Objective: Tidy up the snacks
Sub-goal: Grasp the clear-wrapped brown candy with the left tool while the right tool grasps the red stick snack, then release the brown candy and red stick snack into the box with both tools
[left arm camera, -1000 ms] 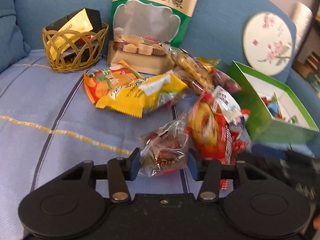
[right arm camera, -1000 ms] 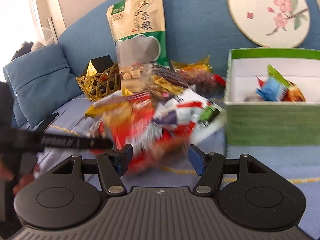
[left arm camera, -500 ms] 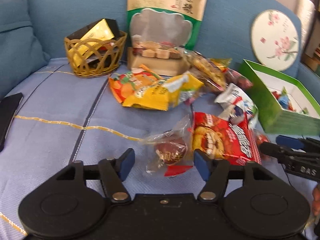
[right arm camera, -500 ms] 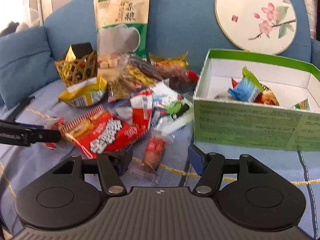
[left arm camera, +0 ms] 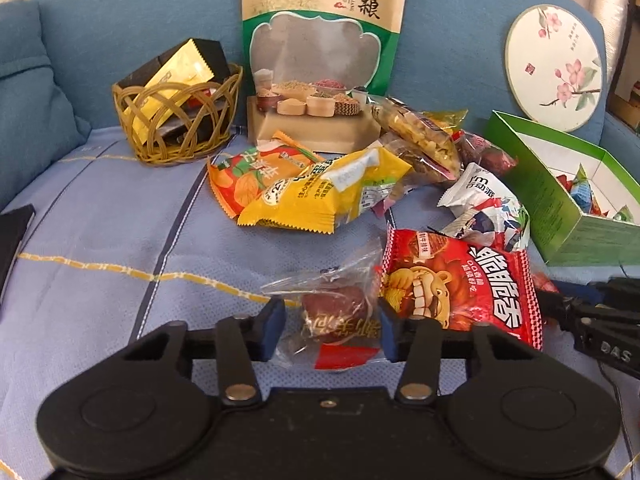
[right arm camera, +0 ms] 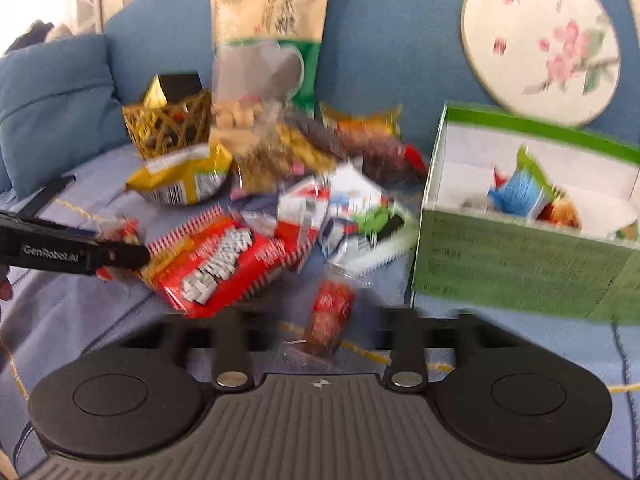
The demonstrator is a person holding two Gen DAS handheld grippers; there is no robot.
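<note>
1. Since the earlier frames, the left gripper (left arm camera: 328,330) has come forward so that the clear-wrapped brown snack (left arm camera: 336,314) now lies between its blue pads, where before it lay just ahead of them; the right gripper (right arm camera: 324,326) has closed in on a small red-wrapped snack (right arm camera: 330,312), and its view has gone blurred.
2. The left gripper stands wide, one pad (left arm camera: 273,330) on each side of the brown snack; the wrapper's edges reach the pads, but a firm grip is not shown.
3. The right gripper's jaws are also set wide, with the small red snack lying loose on the blue cloth (left arm camera: 100,240) between them, touching neither side as far as the blur allows.
4. The green box (right arm camera: 520,256) serves as landmark: it is open-topped and already holds a blue packet (right arm camera: 520,192) and other wrapped pieces.
5. Just left of the box lies a white crumpled packet (left arm camera: 484,208), and in front of that a large red packet (left arm camera: 460,284), touching the brown snack's wrapper.
6. Further left of the box sit a yellow packet (left arm camera: 332,196) overlapping an orange packet (left arm camera: 248,176).
7. Well left of the box, a wicker basket (left arm camera: 176,120) holds a gold pouch (left arm camera: 168,84).
8. Behind the pile, a tall grain bag (left arm camera: 320,52) leans upright on the sofa back, and a round floral fan (left arm camera: 556,68) rests above the box.
</note>
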